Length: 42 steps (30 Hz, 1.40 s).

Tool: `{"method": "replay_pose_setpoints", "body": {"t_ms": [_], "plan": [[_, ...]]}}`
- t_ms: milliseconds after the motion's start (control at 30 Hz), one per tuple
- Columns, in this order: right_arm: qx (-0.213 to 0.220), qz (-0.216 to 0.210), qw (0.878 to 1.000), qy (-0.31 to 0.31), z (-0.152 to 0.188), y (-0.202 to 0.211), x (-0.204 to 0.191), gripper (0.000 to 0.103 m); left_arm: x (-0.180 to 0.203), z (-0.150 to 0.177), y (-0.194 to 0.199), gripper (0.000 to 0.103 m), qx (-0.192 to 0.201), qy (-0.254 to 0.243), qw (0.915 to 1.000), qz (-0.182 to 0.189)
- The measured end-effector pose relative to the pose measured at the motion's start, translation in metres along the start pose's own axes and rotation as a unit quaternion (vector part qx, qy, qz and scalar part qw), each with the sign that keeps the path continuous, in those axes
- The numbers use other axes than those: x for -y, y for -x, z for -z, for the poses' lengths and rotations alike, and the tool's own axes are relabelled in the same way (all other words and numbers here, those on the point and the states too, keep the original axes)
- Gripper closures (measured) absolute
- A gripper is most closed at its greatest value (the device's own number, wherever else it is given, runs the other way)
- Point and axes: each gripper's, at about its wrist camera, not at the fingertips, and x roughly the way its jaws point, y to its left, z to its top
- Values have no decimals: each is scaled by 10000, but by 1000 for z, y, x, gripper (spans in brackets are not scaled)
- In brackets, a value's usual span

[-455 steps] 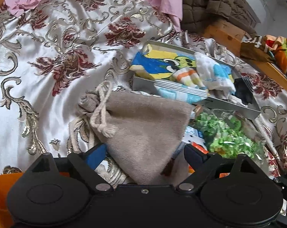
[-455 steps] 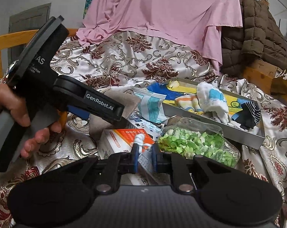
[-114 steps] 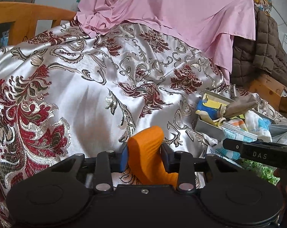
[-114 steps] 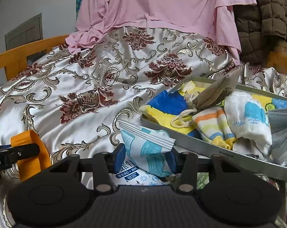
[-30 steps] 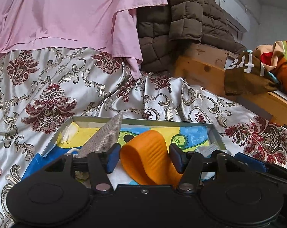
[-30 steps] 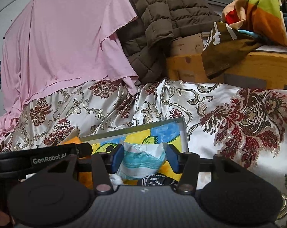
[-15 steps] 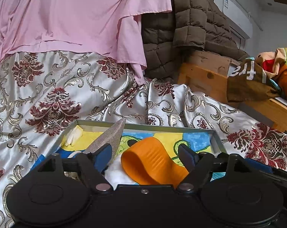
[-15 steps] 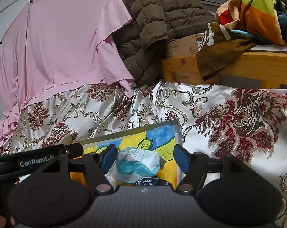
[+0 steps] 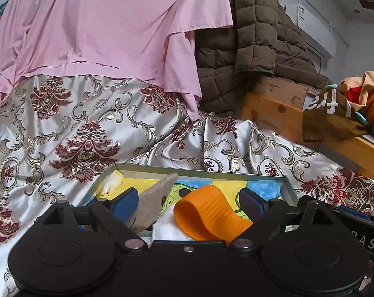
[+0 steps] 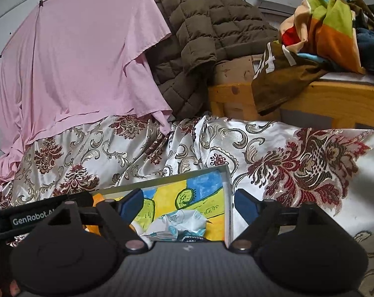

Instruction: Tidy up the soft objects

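Left claw [image 9: 188,201]: jaws opening, spread wide; pads clear of all items; released.
Between left jaws: orange band [image 9: 210,214], a curled loop, lying loose in the tray; no pad contact seen.
Right claw [image 10: 184,204]: jaws opening, spread wide; released.
Between right jaws: crumpled packet [image 10: 180,224], white w/ blue-green print, resting on tray floor near tray's right wall; not touched by either pad.
Tray [image 9: 199,171]: shallow grey metal, rectangular; sits on the bed, towards its near edge; floor lined w/ a yellow/blue/green drawing.
Pouch [image 9: 153,203]: grey-beige fabric, one corner pointing up; in tray's left part, just beside left claw's left pad; contact w/ pad cannot be told.
White cloth [image 9: 167,227]: in tray under/beside the orange band; mostly hidden by claw body.
Bed cover [image 9: 75,133]: silver satin w/ dark red and gold pattern; carries the tray.
Pink sheet [image 9: 107,24]: draped over far part of bed.
Brown jacket [image 10: 206,32]: quilted, hung at bed's far right corner, over wooden frame [image 10: 236,96].
Clothes pile [image 10: 330,27]: multicolour, on wooden ledge at right, well apart from tray.
Claw-to-claw: both over the tray, side by side; left claw's arm shows at left edge of right wrist view.
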Motion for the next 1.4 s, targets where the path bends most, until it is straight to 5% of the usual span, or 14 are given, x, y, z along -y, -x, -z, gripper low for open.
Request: {"method": "replay_pose_setpoints", "body": {"t_ms": [967,1400], "plan": [[562,-24,9969,550,-5,109,-50,0,-51,7,131,1,517,271,9980,-246],[629,-70,9941,881,31,170,-74,0,-63,29,192,1,630,295,9974,-165]]}}
